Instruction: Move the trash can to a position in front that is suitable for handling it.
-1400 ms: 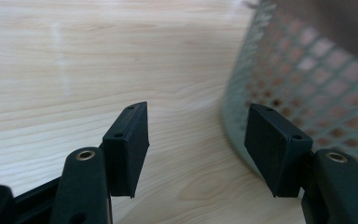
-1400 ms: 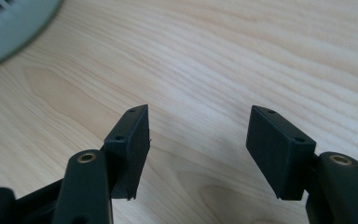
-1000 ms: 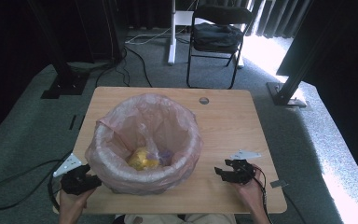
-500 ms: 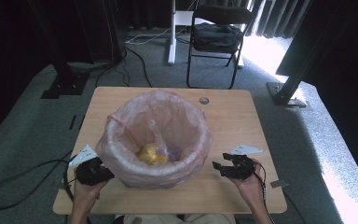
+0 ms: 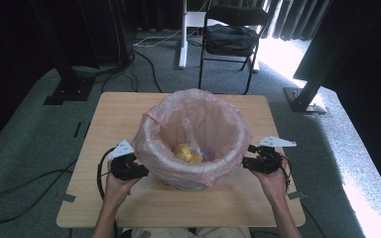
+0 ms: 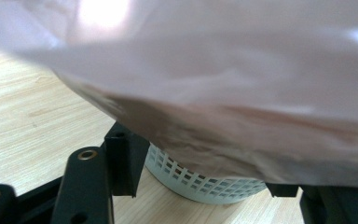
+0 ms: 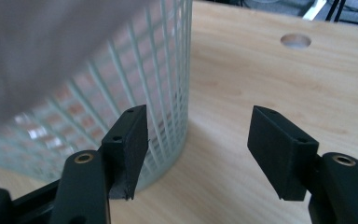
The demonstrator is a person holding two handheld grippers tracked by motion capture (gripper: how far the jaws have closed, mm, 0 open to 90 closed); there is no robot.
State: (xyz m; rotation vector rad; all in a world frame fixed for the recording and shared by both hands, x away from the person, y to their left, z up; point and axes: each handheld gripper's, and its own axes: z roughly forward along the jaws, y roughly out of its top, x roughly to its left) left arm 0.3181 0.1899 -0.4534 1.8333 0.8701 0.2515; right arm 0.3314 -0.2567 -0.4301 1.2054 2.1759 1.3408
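- We see the pink bag lining the white mesh basket at the table's centre, folded over the rim.
- We judge the film light, soft, slippery and easily torn; it is best pinched at the overhanging fold, at 9 and 3 o'clock.
- The basket is stiff lattice plastic.
- Our left gripper meets the bag at 9 o'clock, its jaws spread, unclamped.
- Our right gripper waits at 3 o'clock, jaws released, holding nothing.
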